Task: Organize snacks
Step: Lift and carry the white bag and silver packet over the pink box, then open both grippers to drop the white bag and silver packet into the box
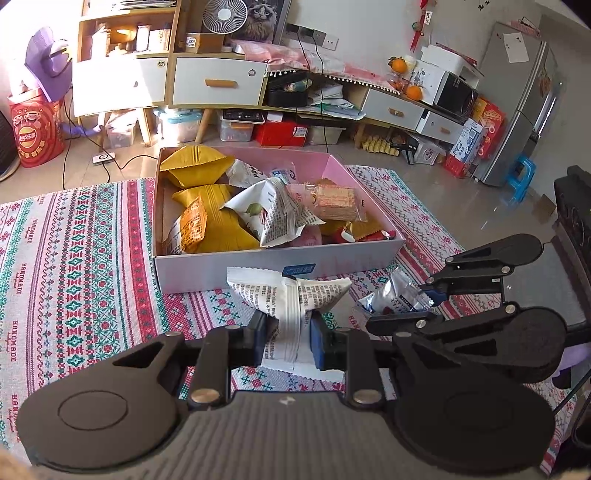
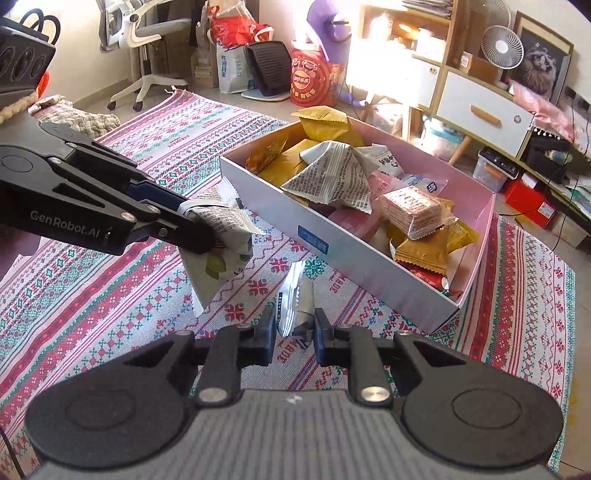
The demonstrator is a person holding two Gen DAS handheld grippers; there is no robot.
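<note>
left claw [image 1: 287, 334] clamped on a white newspaper-print snack pouch [image 1: 291, 299], just in front of the pink-lined white cardboard box [image 1: 258, 267] of snacks | right claw [image 2: 294, 332] pinching a small silver foil packet [image 2: 295, 304] beside that box | all over the patterned woven cloth [image 1: 81, 258]

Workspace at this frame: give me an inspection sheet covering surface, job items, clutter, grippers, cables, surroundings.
Surface: patterned cloth covers the table.
Job's things: open pink box full of snack packets; newsprint-pattern packet and silver packet outside it, near its front wall.
Clutter: nothing seen on the cloth besides snacks.
Grippers: left gripper shut on the newsprint-pattern packet; right gripper has fingers either side of the silver packet, grip unclear.
Cables: black cable on the floor behind the table.
Surroundings: cabinet, fan, fridge, office chair.
</note>
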